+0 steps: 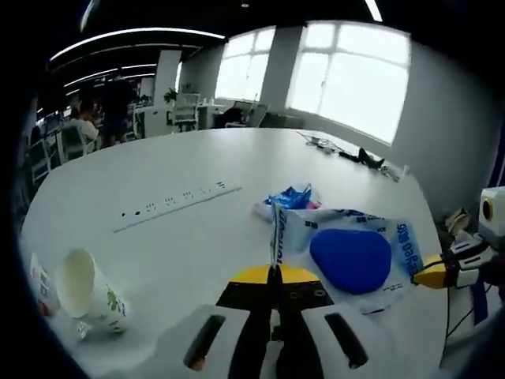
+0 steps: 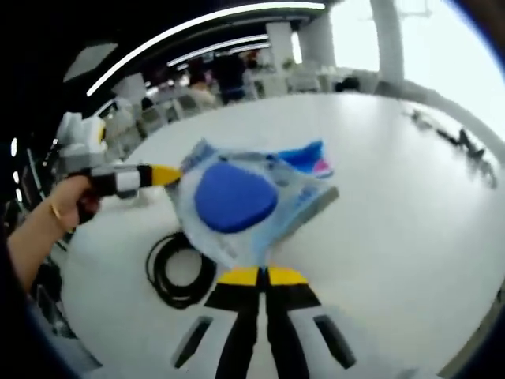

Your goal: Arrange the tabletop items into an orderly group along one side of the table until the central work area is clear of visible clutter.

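A clear plastic bag [image 1: 355,257] with blue lettering and a big blue oval is stretched between both grippers above the white table [image 1: 197,158]. My left gripper [image 1: 274,272] is shut on the bag's left edge. My right gripper [image 1: 430,275] comes in from the right with its yellow tips closed on the opposite edge. In the right gripper view, the bag [image 2: 229,197] hangs just ahead of my right gripper [image 2: 262,272], which is shut on its near edge. The left gripper [image 2: 172,175], held by a hand [image 2: 47,229], pinches the far corner.
A paper cup [image 1: 79,290] lies on its side at the near left. A blue wrapper [image 1: 292,196] and a pink item [image 1: 263,210] lie behind the bag. A black cable coil [image 2: 177,268] lies under it. A socket strip [image 1: 173,201] is set into the table; cables [image 1: 359,155] lie far right.
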`<action>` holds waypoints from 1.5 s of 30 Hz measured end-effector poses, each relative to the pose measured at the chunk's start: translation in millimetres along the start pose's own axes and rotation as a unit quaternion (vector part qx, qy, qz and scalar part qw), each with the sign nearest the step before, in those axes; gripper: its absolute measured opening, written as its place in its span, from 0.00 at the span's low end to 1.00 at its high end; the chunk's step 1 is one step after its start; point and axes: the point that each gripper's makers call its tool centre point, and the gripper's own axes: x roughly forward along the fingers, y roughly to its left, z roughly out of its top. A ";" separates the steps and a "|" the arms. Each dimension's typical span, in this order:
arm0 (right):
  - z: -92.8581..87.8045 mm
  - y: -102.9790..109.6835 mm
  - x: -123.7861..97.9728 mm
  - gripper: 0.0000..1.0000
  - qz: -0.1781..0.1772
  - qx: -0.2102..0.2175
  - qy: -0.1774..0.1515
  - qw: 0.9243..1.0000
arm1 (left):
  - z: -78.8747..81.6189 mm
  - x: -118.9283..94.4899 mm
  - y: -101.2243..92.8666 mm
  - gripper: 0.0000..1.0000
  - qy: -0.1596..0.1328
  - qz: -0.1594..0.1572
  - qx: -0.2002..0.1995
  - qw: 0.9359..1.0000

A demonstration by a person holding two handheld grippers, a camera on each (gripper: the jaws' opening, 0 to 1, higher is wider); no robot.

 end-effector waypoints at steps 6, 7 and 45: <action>16.2 5.4 10.5 0.00 0.017 -0.022 0.002 1.000 | -1.9 -13.9 15.6 0.00 -0.009 0.024 -0.033 0.999; 18.7 6.7 12.1 0.00 0.021 -0.027 0.002 0.999 | -1.5 -15.4 17.8 0.00 -0.011 0.026 -0.030 0.999; 81.5 37.7 112.4 0.00 0.079 -0.154 0.038 0.984 | -27.4 -31.8 90.6 0.01 0.042 0.181 0.032 0.982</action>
